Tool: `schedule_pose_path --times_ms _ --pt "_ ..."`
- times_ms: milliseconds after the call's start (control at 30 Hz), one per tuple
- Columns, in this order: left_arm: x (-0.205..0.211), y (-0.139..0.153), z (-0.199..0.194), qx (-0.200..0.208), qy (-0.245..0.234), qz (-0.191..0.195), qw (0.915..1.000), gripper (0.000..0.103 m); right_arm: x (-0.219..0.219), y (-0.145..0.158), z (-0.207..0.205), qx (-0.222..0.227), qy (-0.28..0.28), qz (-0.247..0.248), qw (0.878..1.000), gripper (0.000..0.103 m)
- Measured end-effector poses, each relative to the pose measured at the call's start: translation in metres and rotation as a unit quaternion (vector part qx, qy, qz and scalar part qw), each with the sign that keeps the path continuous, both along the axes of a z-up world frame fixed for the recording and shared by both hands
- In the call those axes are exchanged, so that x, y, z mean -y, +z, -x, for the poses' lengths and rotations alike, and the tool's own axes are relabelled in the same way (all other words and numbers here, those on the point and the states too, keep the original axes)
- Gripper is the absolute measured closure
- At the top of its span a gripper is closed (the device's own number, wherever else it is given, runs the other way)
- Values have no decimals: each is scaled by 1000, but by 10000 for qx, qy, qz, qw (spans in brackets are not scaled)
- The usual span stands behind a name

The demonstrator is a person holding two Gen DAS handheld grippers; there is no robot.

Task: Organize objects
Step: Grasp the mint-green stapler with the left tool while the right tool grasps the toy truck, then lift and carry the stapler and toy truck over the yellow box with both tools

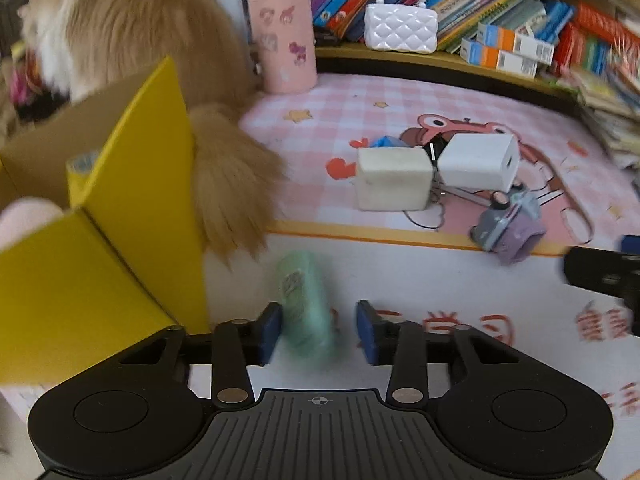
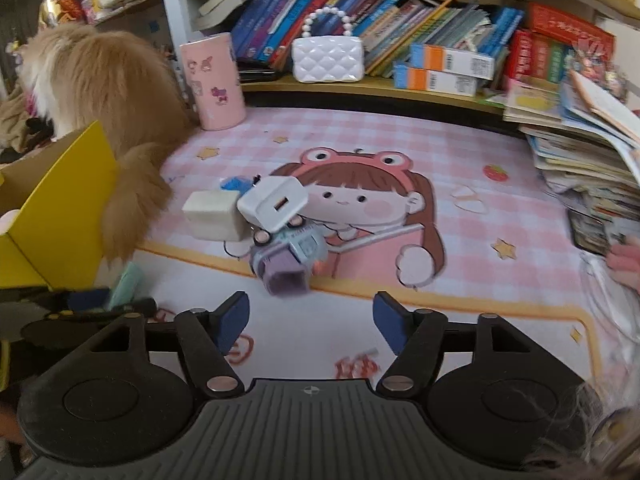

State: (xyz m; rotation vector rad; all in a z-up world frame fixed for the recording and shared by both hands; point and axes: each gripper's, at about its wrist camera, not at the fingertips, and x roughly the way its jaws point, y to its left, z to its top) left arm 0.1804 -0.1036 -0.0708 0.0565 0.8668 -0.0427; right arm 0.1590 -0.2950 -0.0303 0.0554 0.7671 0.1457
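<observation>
Pink checked mat (image 2: 400,152) covered the bench. Yellow box (image 1: 120,216) stood left of left gripper (image 1: 318,330), jaws around a blurred mint roll (image 1: 306,304), grip uncertain. Right gripper (image 2: 310,326) gaped empty near purple toy (image 2: 286,270), white charger (image 2: 274,202).

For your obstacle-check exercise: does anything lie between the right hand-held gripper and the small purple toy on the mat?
Nothing visible does. Only bare mat lies between the open right hand-held gripper and the purple toy. The white charger sits behind the toy.
</observation>
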Motion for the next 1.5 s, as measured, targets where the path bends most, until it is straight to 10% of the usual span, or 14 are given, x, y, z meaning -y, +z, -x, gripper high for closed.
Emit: schedule_pose_path --times_ms 467,633,1500 --pt "1 1 -5 -30 -32 303 9995 80 -24 -29 -72 -61 811 437 9957 26" --pt "3 15 4 199 -199 499 9984 80 -24 -34 -76 -173 781 383 9961 43" --pt "-61 33 94 454 -839 1153 9887 80 -63 -2 74 -329 -606 69 9976 43"
